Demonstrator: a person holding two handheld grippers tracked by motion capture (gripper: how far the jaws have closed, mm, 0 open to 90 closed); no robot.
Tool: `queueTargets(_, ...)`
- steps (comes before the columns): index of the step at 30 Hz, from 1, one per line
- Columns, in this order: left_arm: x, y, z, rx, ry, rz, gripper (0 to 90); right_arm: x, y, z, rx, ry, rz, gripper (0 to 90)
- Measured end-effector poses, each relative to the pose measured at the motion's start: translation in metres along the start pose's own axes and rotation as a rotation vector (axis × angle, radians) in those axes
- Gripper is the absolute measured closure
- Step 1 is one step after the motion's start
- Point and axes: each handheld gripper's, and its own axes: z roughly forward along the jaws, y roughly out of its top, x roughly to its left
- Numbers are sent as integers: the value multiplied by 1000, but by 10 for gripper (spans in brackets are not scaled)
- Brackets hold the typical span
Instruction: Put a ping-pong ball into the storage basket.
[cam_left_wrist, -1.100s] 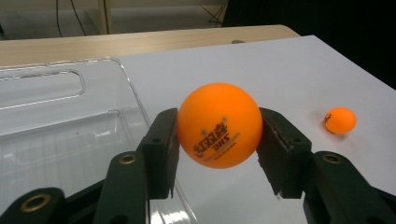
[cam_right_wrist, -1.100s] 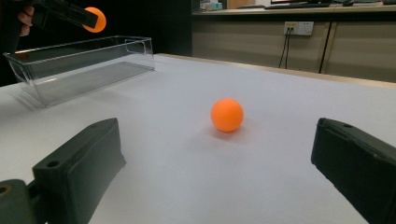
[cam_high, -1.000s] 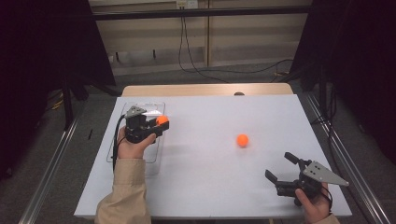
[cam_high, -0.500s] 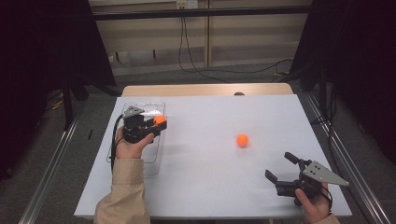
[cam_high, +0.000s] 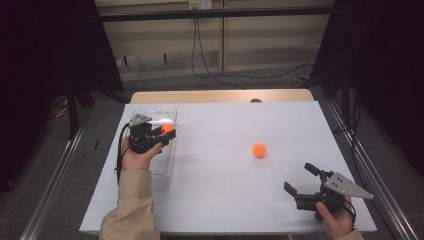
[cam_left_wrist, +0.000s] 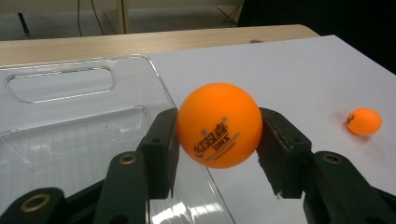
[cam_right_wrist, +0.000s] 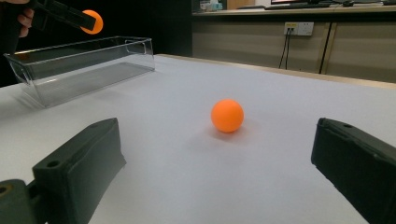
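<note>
My left gripper (cam_high: 167, 133) (cam_left_wrist: 217, 135) is shut on an orange table-tennis ball (cam_left_wrist: 218, 125) (cam_high: 167, 128) and holds it over the right-hand rim of a clear plastic bin (cam_high: 165, 167) (cam_left_wrist: 70, 135). Both black pads press the ball's sides. A second orange ball (cam_high: 259, 150) (cam_right_wrist: 227, 115) (cam_left_wrist: 364, 121) lies on the white table right of centre. My right gripper (cam_high: 301, 180) (cam_right_wrist: 215, 177) rests near the table's front right corner, open, with its jaws wide apart and pointed toward that ball, which lies a short way ahead of them. In the right gripper view the held ball (cam_right_wrist: 91, 21) hangs above the bin (cam_right_wrist: 84, 65).
The white sheet (cam_high: 235, 200) covers a wooden table (cam_high: 220, 96), whose bare edge runs along the back. Dark curtains stand left and right, cables lie on the floor behind, and metal rails flank the table.
</note>
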Motion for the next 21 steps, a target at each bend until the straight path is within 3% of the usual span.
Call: queueTargets(21,9,-4,-1,2,55,-7,506,0,0,0,-2,1,1,12)
